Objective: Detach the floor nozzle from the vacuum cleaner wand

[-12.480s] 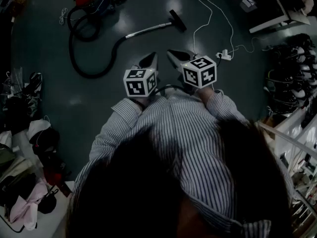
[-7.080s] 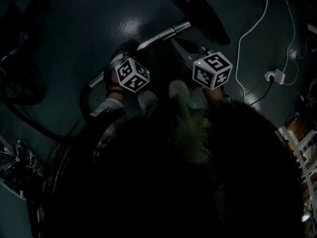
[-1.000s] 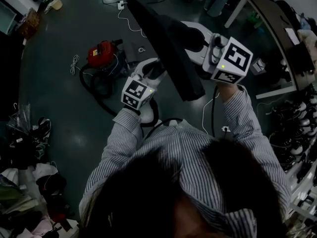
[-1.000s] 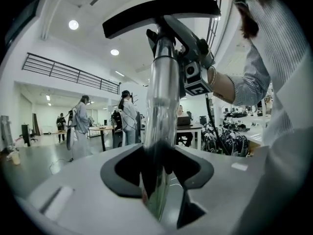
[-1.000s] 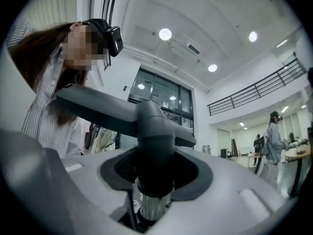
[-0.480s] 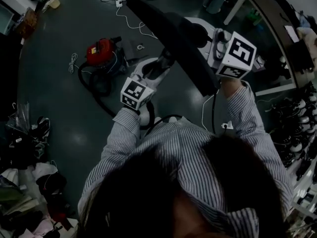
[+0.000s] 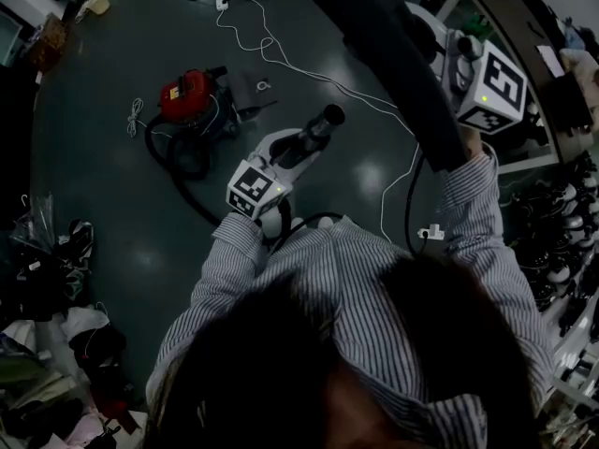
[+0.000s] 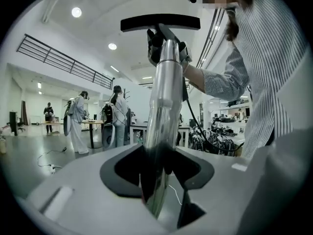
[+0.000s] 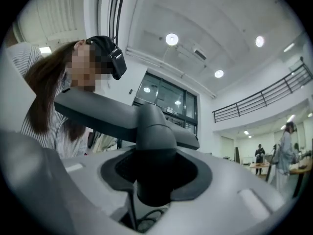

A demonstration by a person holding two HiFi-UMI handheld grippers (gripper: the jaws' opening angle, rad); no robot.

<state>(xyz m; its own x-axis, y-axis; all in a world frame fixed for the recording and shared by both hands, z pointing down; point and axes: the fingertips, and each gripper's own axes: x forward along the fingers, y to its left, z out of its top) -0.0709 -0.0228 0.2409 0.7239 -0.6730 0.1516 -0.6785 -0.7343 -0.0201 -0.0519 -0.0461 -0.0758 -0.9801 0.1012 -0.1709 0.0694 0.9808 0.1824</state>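
Observation:
My left gripper (image 7: pixel 298 146) is shut on the silver wand (image 7: pixel 316 129), whose open end points up and stands free. In the left gripper view the wand (image 8: pixel 160 106) runs up from between the jaws of the left gripper (image 8: pixel 159 170). The black floor nozzle (image 7: pixel 398 50) is held higher, at the upper right, apart from the wand. My right gripper (image 7: pixel 440 40) is shut on its neck, and its jaws have just closed a little tighter there. In the right gripper view the neck (image 9: pixel 155 131) fills the gap of the right gripper (image 9: pixel 156 175), with the nozzle head (image 9: pixel 98 112) lying across above.
A red vacuum canister (image 7: pixel 190 96) with its black hose (image 7: pixel 182 171) sits on the dark floor to the left. White cables and a power strip (image 7: pixel 430 234) lie to the right. Clutter (image 7: pixel 47 269) lines the left edge, racks (image 7: pixel 562 241) the right. People (image 8: pixel 78 124) stand far off.
The right gripper has lifted the nozzle up and to the right, off the wand. The wand's end now shows bare, and the left gripper has sunk a little.

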